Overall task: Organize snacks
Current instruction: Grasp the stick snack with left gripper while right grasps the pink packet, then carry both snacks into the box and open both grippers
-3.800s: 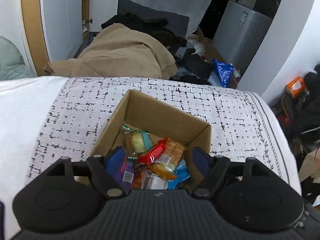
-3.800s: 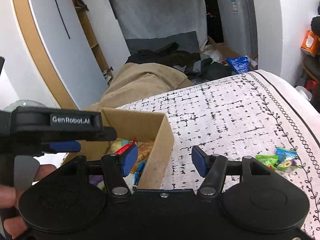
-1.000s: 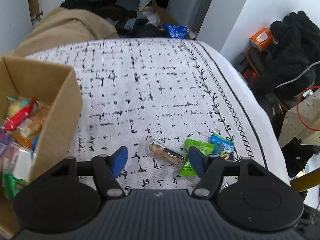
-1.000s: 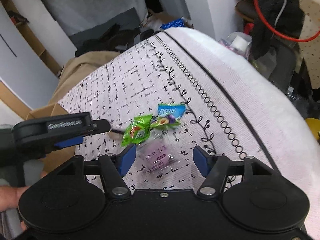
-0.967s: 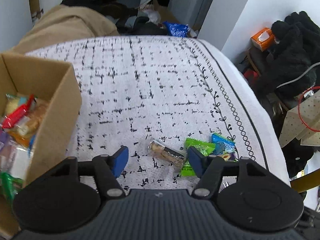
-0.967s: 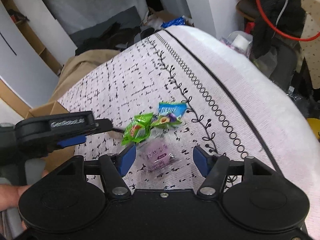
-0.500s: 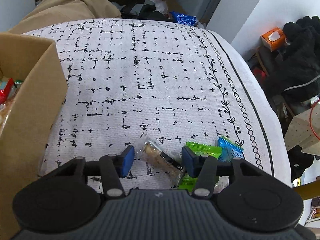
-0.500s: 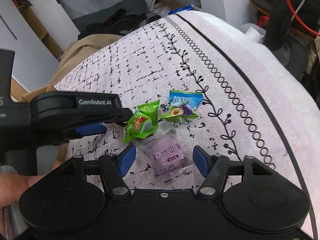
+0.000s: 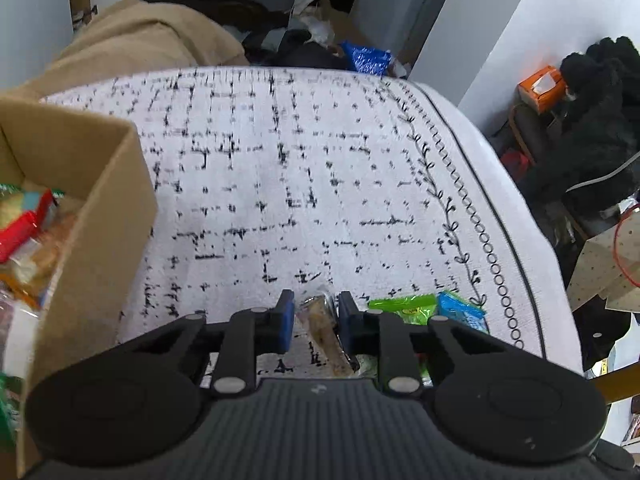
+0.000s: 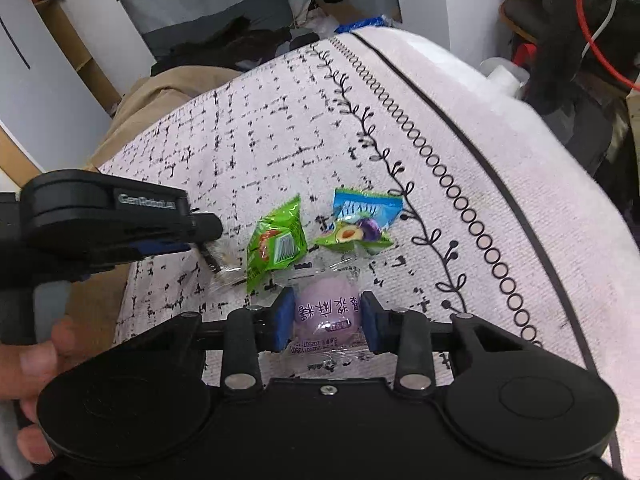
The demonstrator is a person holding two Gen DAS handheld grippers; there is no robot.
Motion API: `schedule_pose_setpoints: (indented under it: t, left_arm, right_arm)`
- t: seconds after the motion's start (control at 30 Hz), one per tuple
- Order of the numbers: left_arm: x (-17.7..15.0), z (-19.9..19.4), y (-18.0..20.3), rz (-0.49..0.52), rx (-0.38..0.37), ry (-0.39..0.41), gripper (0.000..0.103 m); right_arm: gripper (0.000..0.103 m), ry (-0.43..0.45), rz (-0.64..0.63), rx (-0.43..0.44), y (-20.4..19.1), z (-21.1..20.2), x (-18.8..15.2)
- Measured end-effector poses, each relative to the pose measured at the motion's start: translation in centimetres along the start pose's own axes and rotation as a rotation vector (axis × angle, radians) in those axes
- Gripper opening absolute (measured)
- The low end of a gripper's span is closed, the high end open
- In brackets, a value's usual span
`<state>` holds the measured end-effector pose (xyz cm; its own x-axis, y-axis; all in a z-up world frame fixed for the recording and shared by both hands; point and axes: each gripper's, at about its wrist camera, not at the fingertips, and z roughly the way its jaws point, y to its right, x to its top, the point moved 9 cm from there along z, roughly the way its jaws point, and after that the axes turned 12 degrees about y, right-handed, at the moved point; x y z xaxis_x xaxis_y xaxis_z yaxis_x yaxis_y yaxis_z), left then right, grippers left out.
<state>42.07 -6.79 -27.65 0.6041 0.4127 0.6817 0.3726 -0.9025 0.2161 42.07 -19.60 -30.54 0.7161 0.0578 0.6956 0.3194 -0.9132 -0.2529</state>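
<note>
Compared with half a second ago: narrowed on both sides. Left gripper [image 9: 316, 322] then spread wide around the clear-wrapped biscuit bar [image 9: 322, 328], now drawn in until the blue pads [image 9: 286, 320] sit just beside or against the wrapper; firm contact cannot be told. Right gripper [image 10: 326, 322] then wide open over the purple round snack [image 10: 327, 312], now closed in with pads pressing both sides of its clear wrapper.

Around, from largest down: white black-flecked cloth [image 9: 300, 168] covering the whole surface, with a vine-and-ring border [image 10: 436, 184] along the right edge. Cardboard box [image 9: 100, 216] at far left in the left wrist view, open-topped, holding a heap of wrapped snacks [image 9: 24, 236]; well apart from the loose items. Tan blanket [image 9: 140, 40] and dark clothes beyond the far edge. Green packet [image 10: 276, 244] just ahead of the purple snack, touching its wrapper; blue-and-green plum packet [image 10: 360, 220] just beside it to the right. Same two packets [image 9: 404, 306] visible right of the left gripper.

In the way: green packet overlapping the biscuit bar's wrapper end in the right wrist view. A person's hand [image 10: 28, 364] at lower left, gripping the left handle.
</note>
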Motion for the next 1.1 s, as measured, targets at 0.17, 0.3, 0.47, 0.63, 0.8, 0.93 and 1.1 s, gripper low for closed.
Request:
schedule_pose_setpoints:
  t: [0.17, 0.3, 0.47, 0.63, 0.8, 0.93, 1.1]
  left_arm:
    - [0.8, -1.6, -0.3, -0.005, 0.0, 0.026, 0.021]
    - [1.4, -3.3, -0.5, -0.001, -0.008, 0.056, 0.021]
    - [2.3, -5.0, -1.3, -0.005, -0.001, 0.082, 0.021]
    - [3.5, -6.8, -1.8, 0.005, 0.002, 0.12, 0.021]
    - [4.9, -8.5, -3.0, 0.008, 0.018, 0.161, 0.021]
    - [5.7, -9.6, -4.3, 0.004, 0.036, 0.183, 0.021]
    - [6.3, -10.6, -6.2, -0.005, 0.06, 0.2, 0.021]
  right_arm:
    - [0.034, 0.033, 0.004, 0.019, -0.4, -1.2, 0.9]
    - [0.034, 0.053, 0.0, 0.033, -1.0, -2.0, 1.4]
    - [0.034, 0.091, 0.001, 0.06, -1.8, -3.3, 2.3]
    - [0.034, 0.121, 0.005, 0.086, -2.6, -4.3, 3.1]
    - [0.034, 0.153, 0.009, 0.118, -3.7, -5.0, 3.8]
    - [0.034, 0.175, 0.0, 0.137, -5.0, -5.5, 4.3]
    - [0.034, 0.19, -0.017, 0.159, -6.7, -5.9, 4.6]
